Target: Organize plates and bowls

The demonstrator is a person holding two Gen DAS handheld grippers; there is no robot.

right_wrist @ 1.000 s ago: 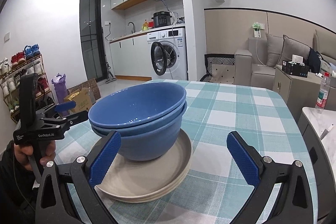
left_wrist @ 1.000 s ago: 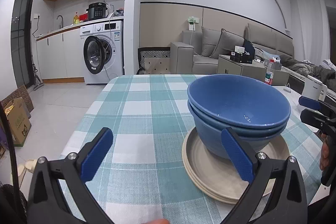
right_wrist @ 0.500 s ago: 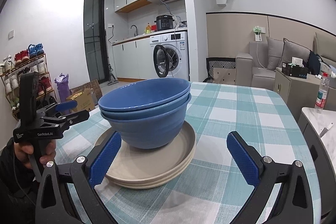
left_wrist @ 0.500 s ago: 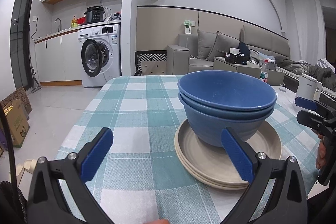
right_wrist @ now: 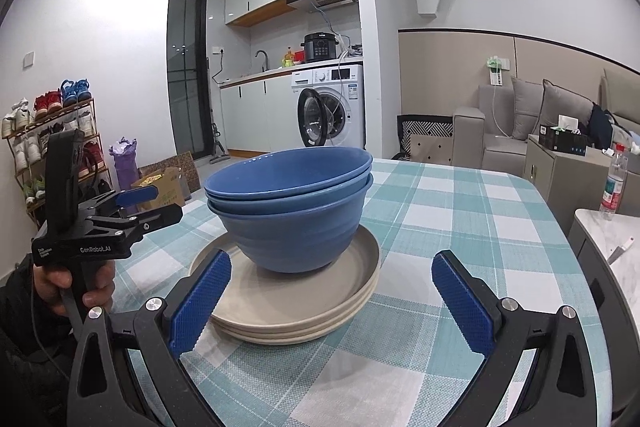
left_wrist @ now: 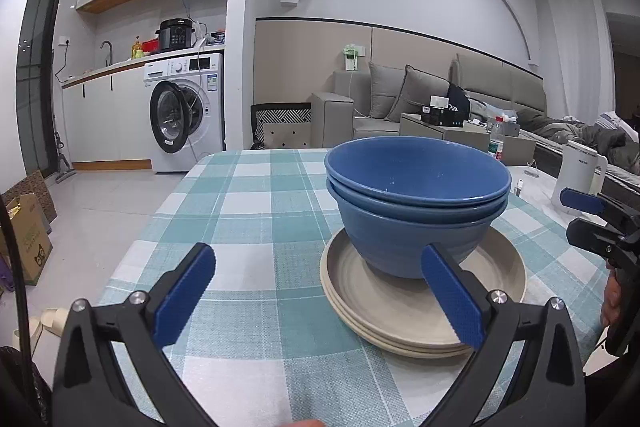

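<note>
1. Two blue bowls (left_wrist: 416, 211) sit nested on the beige plates (left_wrist: 420, 311), mid-bench (left_wrist: 248, 211).
2. I see my left tool (left_wrist: 318, 301) released, stack ahead-right.
3. My right tool (right_wrist: 332, 301) is released too, stack ahead-left; neither looks nearer.

Checked tablecloth (left_wrist: 256, 211) spread out ahead; washing machine (left_wrist: 186, 113) way past it to the left, door hanging open, pressure cooker (left_wrist: 176, 34) on top; grey sofa (left_wrist: 404, 99) off right; shoe rack (right_wrist: 48, 143) far left; white kettle (left_wrist: 578, 173) right edge.
</note>
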